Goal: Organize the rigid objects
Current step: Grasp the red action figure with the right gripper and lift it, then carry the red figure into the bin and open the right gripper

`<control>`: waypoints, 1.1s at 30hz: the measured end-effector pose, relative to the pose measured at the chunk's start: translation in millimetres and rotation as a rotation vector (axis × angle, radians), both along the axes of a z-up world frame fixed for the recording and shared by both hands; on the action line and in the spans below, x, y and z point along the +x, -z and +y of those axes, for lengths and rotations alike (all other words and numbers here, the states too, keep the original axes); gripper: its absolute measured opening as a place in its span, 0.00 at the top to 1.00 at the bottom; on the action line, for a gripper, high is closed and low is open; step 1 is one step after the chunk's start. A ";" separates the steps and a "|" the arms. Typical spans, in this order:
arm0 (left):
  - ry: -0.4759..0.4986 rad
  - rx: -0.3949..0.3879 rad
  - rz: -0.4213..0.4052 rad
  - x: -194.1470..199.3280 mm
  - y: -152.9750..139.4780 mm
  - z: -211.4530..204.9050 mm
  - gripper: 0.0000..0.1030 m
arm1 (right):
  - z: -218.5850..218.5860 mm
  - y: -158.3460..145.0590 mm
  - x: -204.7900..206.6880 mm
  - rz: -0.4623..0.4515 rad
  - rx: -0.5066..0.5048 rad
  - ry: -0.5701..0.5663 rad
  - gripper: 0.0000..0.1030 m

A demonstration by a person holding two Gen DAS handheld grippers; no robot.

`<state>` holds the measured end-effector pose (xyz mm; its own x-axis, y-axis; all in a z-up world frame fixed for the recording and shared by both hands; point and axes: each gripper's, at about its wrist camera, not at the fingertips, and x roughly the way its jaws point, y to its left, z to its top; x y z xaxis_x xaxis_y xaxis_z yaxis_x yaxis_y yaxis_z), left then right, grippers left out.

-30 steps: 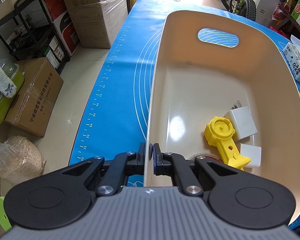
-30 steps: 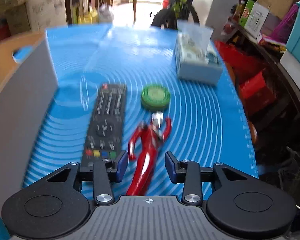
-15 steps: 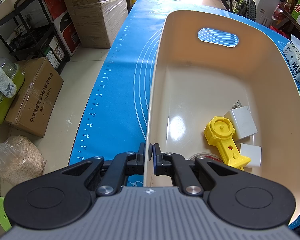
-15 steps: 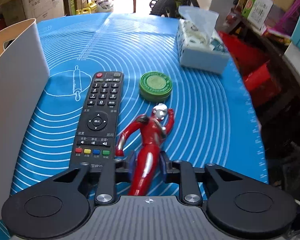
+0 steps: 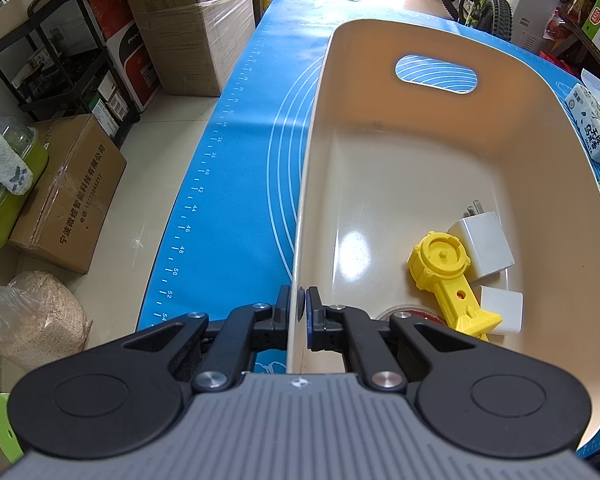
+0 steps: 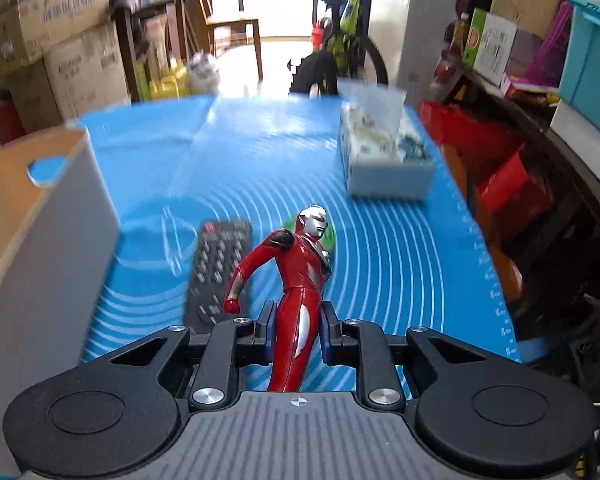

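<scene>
Currently held: red figure (image 6: 300,280), hard moulded plastic, judged light, stiff and glossy enough to slip. My right gripper (image 6: 298,334), jaws just closed, clamps its legs, body raised over the blue mat right of the bin (image 5: 380,152); thin arms look fragile. My left gripper (image 5: 298,312) is clenched on the bin's near wall.

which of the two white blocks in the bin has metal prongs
The larger white charger farther from the left gripper; prongs stick out its far end. The smaller white block shows none.
</scene>
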<state>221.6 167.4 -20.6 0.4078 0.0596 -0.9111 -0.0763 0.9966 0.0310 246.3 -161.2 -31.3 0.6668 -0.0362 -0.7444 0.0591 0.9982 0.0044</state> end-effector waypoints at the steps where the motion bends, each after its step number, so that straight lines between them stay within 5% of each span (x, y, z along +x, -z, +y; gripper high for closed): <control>1: 0.001 0.001 0.000 0.0 0.0 0.0 0.92 | 2.2 -6.4 -1.9 -0.023 0.007 -0.004 0.71; 17: 0.004 0.006 0.004 0.4 0.5 -0.2 0.92 | 98.3 -91.7 -16.3 -0.257 0.137 -0.278 0.71; 25: 0.003 0.007 0.004 0.4 0.5 -0.1 0.92 | 167.5 -76.6 -4.4 -0.190 0.142 -0.447 0.71; 33: 0.003 0.007 0.005 0.5 0.5 -0.2 0.92 | 210.5 -27.3 -1.9 -0.010 0.092 -0.526 0.71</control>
